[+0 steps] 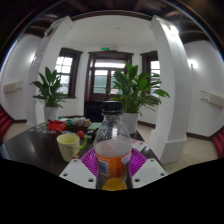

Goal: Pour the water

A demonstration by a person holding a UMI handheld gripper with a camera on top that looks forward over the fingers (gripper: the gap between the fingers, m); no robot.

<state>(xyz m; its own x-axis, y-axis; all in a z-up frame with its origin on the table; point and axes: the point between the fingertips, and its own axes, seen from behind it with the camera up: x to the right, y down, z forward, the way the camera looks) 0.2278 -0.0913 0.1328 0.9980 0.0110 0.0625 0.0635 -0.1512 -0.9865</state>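
Observation:
A clear plastic bottle [112,140] with a dark cap and an orange label stands upright between my fingers. Its lower part holds an orange-yellow liquid. Both purple pads [90,161] press against the bottle's sides, so my gripper [113,168] is shut on it and it is lifted above the dark table [30,148]. A pale yellow-green mug [68,146] stands on the table just left of the bottle, handle toward the fingers.
Red and green items [68,127] lie on the table behind the mug. Two large potted plants [138,92] stand further back, before a dark door [104,80] and windows. A white pillar [176,75] rises at the right.

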